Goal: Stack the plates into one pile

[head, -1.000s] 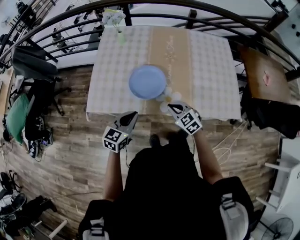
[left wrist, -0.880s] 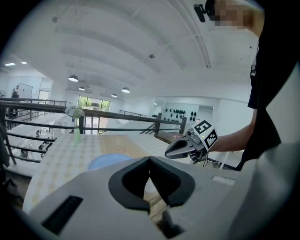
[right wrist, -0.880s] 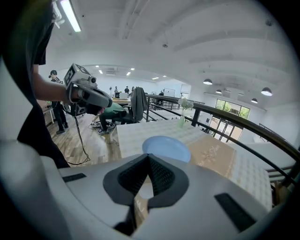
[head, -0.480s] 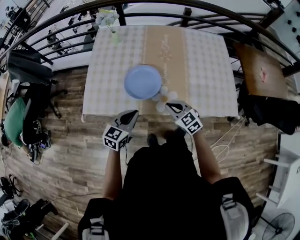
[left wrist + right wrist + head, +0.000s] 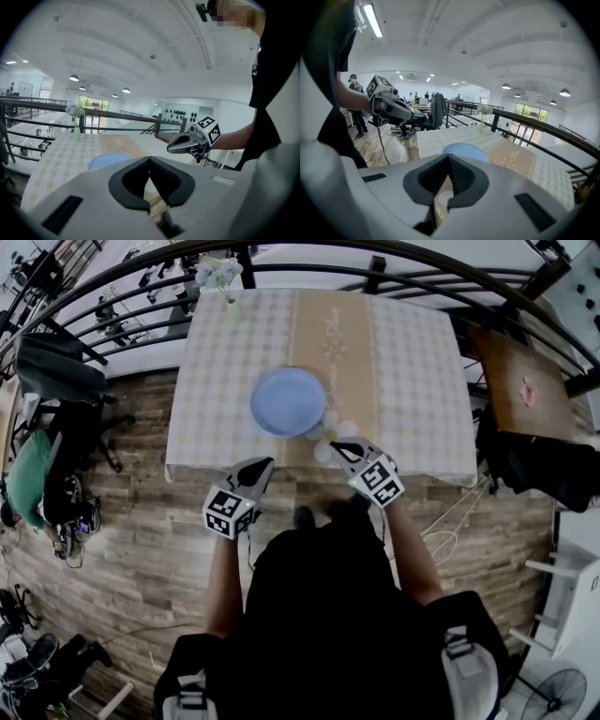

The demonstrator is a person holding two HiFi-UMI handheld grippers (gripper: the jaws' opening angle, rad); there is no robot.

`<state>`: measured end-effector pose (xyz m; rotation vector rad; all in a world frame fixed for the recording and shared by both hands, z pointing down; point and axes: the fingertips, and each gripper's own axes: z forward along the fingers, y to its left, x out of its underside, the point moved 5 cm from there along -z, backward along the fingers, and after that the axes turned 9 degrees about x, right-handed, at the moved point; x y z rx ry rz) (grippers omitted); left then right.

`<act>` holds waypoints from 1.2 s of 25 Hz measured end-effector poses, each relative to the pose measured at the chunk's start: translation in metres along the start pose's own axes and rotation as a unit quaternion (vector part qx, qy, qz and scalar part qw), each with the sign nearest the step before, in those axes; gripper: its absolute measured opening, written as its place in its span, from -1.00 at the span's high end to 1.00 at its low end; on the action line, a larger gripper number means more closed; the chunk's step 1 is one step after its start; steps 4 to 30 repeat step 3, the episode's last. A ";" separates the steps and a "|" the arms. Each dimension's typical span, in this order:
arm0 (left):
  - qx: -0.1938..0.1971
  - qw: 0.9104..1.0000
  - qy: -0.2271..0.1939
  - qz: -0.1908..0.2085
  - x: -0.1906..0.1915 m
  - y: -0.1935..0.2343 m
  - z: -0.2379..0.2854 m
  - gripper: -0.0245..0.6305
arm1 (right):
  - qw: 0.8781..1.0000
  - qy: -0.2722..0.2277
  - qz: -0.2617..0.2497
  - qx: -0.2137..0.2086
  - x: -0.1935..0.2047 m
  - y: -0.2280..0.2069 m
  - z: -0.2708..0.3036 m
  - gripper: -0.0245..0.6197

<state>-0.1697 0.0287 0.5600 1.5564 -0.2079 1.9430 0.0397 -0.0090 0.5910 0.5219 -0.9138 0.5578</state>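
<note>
A round blue plate (image 5: 289,401) lies on the checked tablecloth (image 5: 412,381), partly on the tan runner, toward the table's near edge. It also shows in the left gripper view (image 5: 108,161) and the right gripper view (image 5: 465,152). A few small pale round things (image 5: 337,427) lie just right of it; I cannot tell what they are. My left gripper (image 5: 263,467) hovers at the table's near edge, shut and empty. My right gripper (image 5: 334,445) is over the near edge beside the pale things, shut with nothing in it.
A vase of white flowers (image 5: 225,287) stands at the table's far left corner. A dark railing (image 5: 309,254) curves behind the table. A chair with dark clothing (image 5: 66,371) stands left, and a brown wooden table (image 5: 530,390) right. Wood floor lies below.
The head view has shifted a little. Both grippers and the blue plate keep their places relative to each other.
</note>
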 end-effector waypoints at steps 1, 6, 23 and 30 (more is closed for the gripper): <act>-0.001 1.000 0.001 0.000 0.000 0.000 -0.002 0.92 | 1.000 0.002 0.001 0.000 0.000 0.001 0.000 0.93; -0.001 1.000 0.001 -0.001 0.001 0.001 -0.006 0.92 | 1.000 0.002 0.000 -0.002 0.000 0.003 0.001 0.93; -0.001 1.000 0.001 -0.001 0.001 0.001 -0.006 0.92 | 1.000 0.002 0.000 -0.002 0.000 0.003 0.001 0.93; -0.001 1.000 0.001 -0.001 0.001 0.001 -0.006 0.92 | 1.000 0.002 0.000 -0.002 0.000 0.003 0.001 0.93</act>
